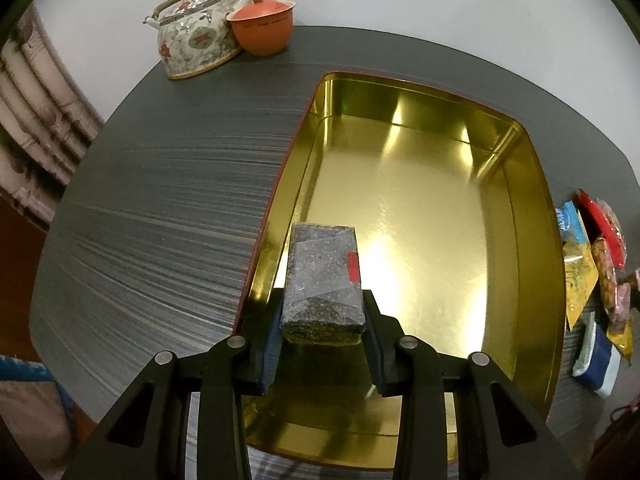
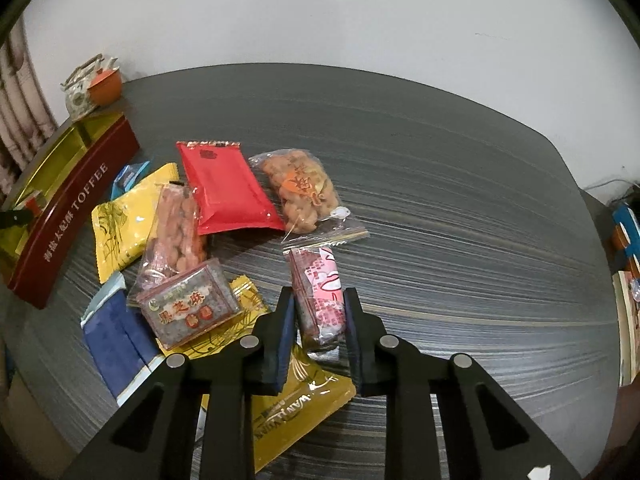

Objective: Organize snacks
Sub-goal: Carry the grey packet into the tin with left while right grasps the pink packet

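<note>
My left gripper [image 1: 323,304] is shut on a dark sesame brick packet [image 1: 323,280] and holds it over the near left corner of an open gold tin [image 1: 536,240]. The tin's inside holds nothing else. My right gripper [image 2: 319,308] is around a pink and white snack packet [image 2: 320,296], its pads at both sides; the packet lies on the table. Left of it lies a pile: a black sesame packet [image 2: 188,308], a peanut bag [image 2: 176,232], a red packet [image 2: 224,188], a bag of fried snacks [image 2: 300,192], yellow packets [image 2: 124,224] and a blue packet [image 2: 116,340].
The tin shows in the right wrist view as a dark red TOFFEE box [image 2: 76,216] at the left. A flowered teapot [image 1: 196,32] and an orange lidded cup [image 1: 262,26] stand at the table's far left corner. The snack pile edge [image 1: 592,264] lies right of the tin.
</note>
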Available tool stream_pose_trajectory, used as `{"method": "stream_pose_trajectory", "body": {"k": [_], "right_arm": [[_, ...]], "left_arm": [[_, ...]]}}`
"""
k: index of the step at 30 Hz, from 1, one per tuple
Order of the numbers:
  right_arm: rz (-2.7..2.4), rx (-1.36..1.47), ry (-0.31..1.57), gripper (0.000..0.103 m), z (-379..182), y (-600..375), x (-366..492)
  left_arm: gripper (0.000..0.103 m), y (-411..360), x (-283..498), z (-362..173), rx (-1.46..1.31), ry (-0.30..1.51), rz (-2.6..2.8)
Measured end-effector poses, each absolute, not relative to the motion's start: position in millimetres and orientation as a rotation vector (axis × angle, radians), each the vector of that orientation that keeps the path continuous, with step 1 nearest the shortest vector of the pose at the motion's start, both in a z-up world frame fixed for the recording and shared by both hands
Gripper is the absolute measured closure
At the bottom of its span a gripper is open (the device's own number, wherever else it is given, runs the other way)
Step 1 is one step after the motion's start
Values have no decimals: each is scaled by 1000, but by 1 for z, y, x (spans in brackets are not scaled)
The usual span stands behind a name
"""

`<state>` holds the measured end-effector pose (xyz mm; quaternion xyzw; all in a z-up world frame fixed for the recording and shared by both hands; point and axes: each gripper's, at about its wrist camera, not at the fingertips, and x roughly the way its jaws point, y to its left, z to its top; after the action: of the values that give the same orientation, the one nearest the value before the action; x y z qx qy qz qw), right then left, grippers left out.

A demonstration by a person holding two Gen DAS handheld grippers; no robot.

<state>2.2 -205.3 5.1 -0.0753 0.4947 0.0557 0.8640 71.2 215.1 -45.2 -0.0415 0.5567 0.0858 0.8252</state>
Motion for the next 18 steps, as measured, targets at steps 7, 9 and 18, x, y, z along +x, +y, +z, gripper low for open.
{"method": "stream_pose_trajectory", "body": {"k": [7, 9, 18], "right_arm": [[93, -136, 1016, 83, 14, -208, -2], [88, -138, 1006, 83, 16, -207, -3], [67, -129, 980, 83, 27, -206, -6]], "left_arm": [[66, 213, 69, -47, -62, 1187, 177], [66, 212, 69, -48, -49, 1190, 176], [63, 210, 63, -37, -28, 1168, 152]]}}
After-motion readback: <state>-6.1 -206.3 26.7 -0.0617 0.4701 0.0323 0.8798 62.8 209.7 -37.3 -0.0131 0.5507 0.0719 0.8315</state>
